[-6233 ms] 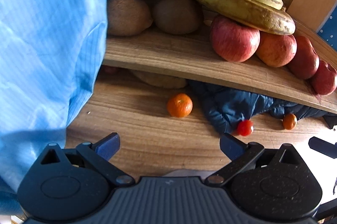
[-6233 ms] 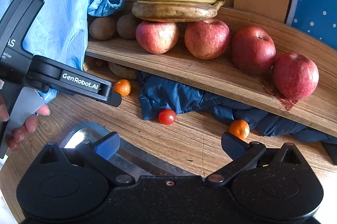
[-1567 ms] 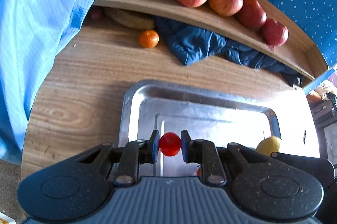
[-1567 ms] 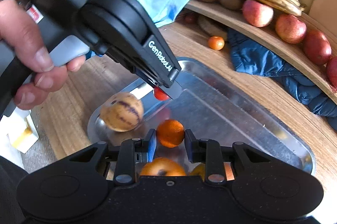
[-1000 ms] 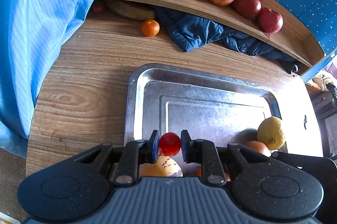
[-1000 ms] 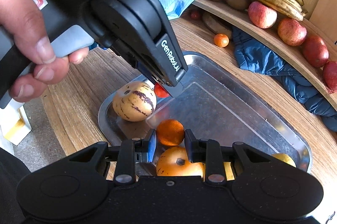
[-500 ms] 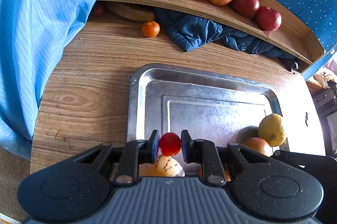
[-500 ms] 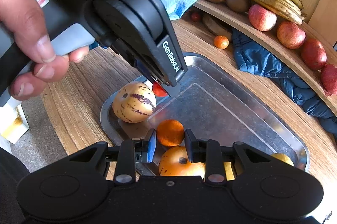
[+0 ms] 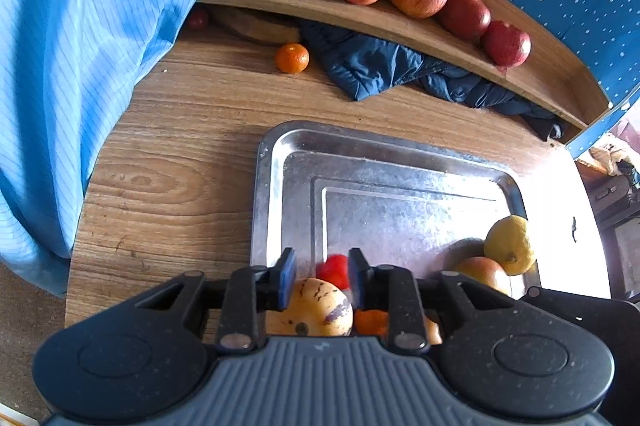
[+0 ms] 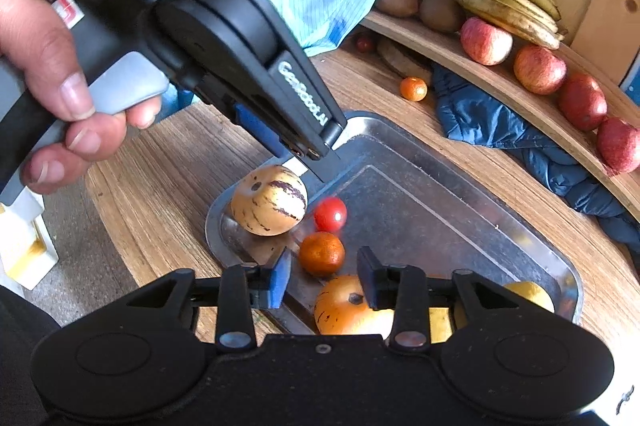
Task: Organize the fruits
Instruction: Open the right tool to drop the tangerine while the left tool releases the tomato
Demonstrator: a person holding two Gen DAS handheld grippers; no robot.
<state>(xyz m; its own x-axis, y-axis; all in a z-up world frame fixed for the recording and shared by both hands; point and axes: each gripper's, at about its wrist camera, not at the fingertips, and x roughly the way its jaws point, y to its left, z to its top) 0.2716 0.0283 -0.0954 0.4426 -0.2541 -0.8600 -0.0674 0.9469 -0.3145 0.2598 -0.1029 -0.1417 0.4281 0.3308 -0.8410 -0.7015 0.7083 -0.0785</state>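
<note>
Reading the white letters on the side of the left gripper [image 10: 316,162], you can make out "GenRobot.AI", and near the top left of the right wrist view a few more white letters show on its body, but they are too cut off to read. A hand [image 10: 60,98] at the left edge of that view wraps around the grey trigger, and the gripper slants down from the upper left toward the middle of the frame, over the near corner of the metal tray [image 10: 460,186]. Its jaws have just been opening and now stand a little apart, and nothing is held in them. The small red tomato [image 10: 330,214] is under them on the tray, right beside the round yellow fruit with purple stripes [image 10: 270,206]; it is round, so it has no long side to point anywhere. In the left wrist view the tomato looks blurry between the blue pads. Lower in the right wrist view, the right gripper [image 10: 322,272] points down at the tray too. Its jaws have also just been opening, and the little orange [image 10: 322,253] sits between the pads with a gap on each side, not squeezed. To the right, a blue cloth [image 10: 500,122] lies on the wooden table [image 10: 168,162], and red apples [image 10: 540,69] and bananas [image 10: 512,6] sit on the shelf at the upper right.
</note>
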